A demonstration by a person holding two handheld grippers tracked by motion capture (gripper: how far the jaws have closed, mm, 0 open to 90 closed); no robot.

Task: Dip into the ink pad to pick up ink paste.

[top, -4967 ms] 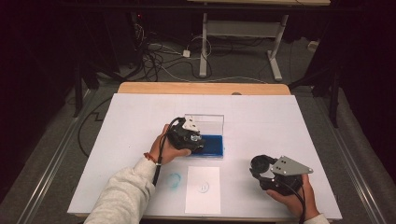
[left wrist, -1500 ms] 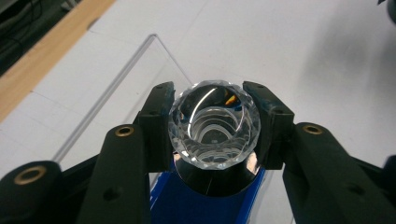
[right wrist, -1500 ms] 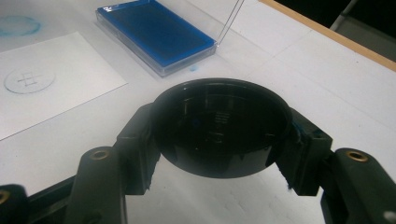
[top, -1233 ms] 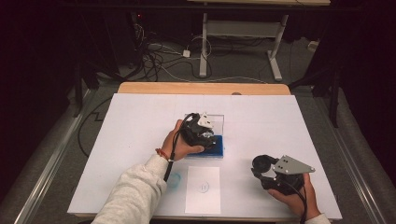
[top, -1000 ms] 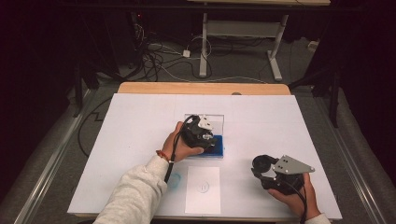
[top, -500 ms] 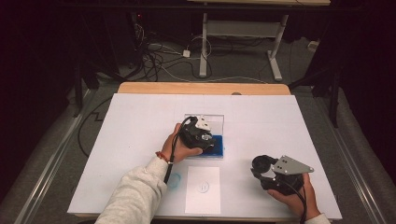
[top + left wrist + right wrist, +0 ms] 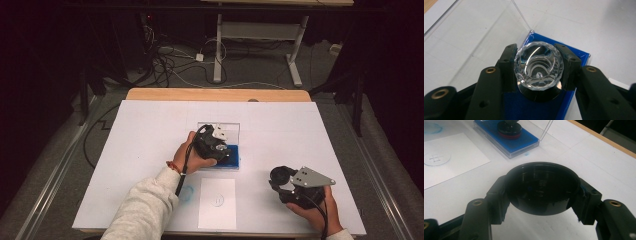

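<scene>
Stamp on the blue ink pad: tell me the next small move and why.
Probably lift the stamp straight up off the blue ink pad, then carry it toward the white paper. The left claw is shut on its clear faceted handle, and its base sits on the pad. The paper bears one faint round print, and the right claw holds the black cap aside.

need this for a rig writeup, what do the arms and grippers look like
Both grippers are black: the left gripper and the right gripper, which carries a grey three-cornered plate. Each trails a black cable. The jaws show brass-coloured screw holes. The left arm wears a light grey sleeve and a reddish wristband.
</scene>
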